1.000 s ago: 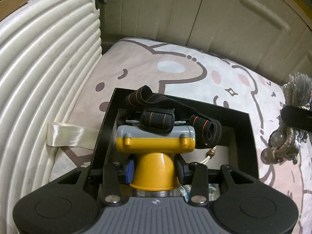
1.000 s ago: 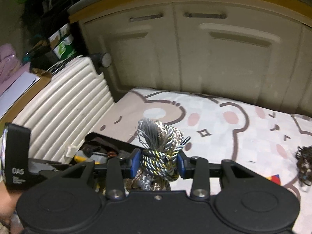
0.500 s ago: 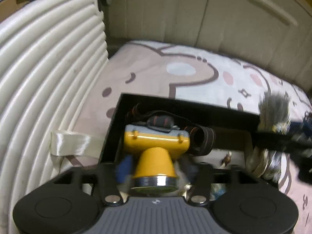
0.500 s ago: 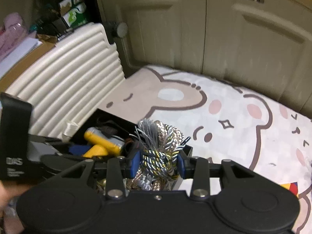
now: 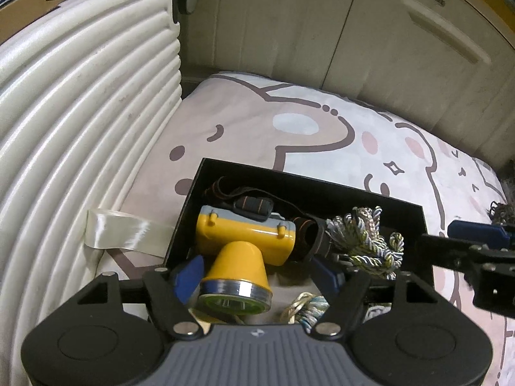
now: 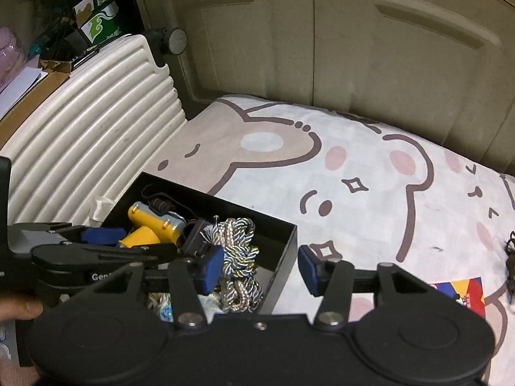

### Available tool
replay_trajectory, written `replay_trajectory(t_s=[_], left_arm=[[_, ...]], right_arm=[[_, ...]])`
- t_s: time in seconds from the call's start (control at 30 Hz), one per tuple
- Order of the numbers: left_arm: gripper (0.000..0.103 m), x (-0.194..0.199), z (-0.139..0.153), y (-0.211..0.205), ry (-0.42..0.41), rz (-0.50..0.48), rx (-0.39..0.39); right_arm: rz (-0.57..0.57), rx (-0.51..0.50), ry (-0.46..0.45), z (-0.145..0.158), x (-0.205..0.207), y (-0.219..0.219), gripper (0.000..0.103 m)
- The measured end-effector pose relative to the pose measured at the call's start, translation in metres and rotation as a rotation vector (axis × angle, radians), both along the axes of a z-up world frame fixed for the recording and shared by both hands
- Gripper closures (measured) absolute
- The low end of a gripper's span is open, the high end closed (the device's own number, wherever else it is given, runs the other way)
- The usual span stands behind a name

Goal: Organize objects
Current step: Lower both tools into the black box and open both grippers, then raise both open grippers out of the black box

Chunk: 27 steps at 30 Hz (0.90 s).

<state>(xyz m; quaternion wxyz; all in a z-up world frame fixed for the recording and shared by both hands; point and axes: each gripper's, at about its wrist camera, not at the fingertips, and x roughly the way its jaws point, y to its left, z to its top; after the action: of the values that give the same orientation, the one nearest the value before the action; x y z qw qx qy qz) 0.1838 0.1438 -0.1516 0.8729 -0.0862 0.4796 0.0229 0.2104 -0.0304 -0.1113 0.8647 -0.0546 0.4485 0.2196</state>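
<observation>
A yellow headlamp (image 5: 244, 241) with a black-and-orange strap lies in the black box (image 5: 305, 183). Its cone sits between the fingers of my left gripper (image 5: 257, 275), whose jaws are opening, and the blue pads (image 5: 190, 273) stand clear of it. A grey-gold rope bundle (image 6: 238, 257) rests in the box (image 6: 225, 199) beside the headlamp (image 6: 151, 225). My right gripper (image 6: 260, 270) hovers over the box's right wall with its jaws opening. Its left pad (image 6: 212, 270) is next to the rope and its right pad is outside the box.
A white ribbed suitcase (image 5: 80, 128) stands left of the box, with a satin ribbon (image 5: 119, 231) at its foot. Cabinet doors (image 5: 386, 48) close off the back. On the bear-print mat (image 6: 354, 160) lie a colourful card (image 6: 463, 292) and a dark tangle (image 6: 510, 257) at far right.
The left gripper let go of the headlamp, which now lies in the box. The right gripper came down over the box and released the rope bundle into it.
</observation>
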Motion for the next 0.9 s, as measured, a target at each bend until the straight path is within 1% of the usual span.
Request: replay_trajectory(t_s=[0.03, 0.07, 0.1, 0.2, 0.33, 0.47, 0.57, 0.7, 0.8, 0.9], left_arm=[[0.029, 0.0, 0.001, -0.001, 0.0, -0.002, 0.004], [0.029, 0.0, 0.002, -0.003, 0.001, -0.004, 0.009], [0.029, 0.001, 0.003, -0.006, 0.001, -0.008, 0.014], [0.027, 0.004, 0.005, -0.018, -0.002, -0.032, 0.05], [0.027, 0.01, 0.004, -0.034, -0.008, -0.062, 0.119], [0.019, 0.016, 0.002, -0.05, -0.005, -0.06, 0.159], [0.019, 0.02, 0.002, -0.062, -0.011, -0.083, 0.199], [0.019, 0.022, 0.0, -0.073, -0.008, -0.107, 0.222], [0.019, 0.022, -0.001, -0.077, -0.008, -0.127, 0.204], [0.02, 0.023, -0.001, -0.082, -0.002, -0.136, 0.225]], right_arm=[[-0.006, 0.001, -0.005, 0.001, -0.001, -0.001, 0.056], [-0.014, 0.005, -0.009, 0.003, -0.001, -0.002, 0.063], [-0.027, 0.012, -0.011, 0.005, 0.0, -0.004, 0.066], [-0.057, 0.049, -0.014, 0.011, 0.0, -0.012, 0.068], [-0.058, 0.059, -0.027, 0.017, -0.003, -0.019, 0.068], [-0.059, 0.059, -0.026, 0.016, -0.002, -0.025, 0.068], [-0.07, 0.065, -0.021, 0.015, -0.001, -0.031, 0.068], [-0.09, 0.072, -0.009, 0.011, 0.001, -0.039, 0.068], [-0.099, 0.076, -0.001, 0.008, 0.003, -0.043, 0.068], [-0.103, 0.08, 0.003, 0.008, 0.003, -0.045, 0.068]])
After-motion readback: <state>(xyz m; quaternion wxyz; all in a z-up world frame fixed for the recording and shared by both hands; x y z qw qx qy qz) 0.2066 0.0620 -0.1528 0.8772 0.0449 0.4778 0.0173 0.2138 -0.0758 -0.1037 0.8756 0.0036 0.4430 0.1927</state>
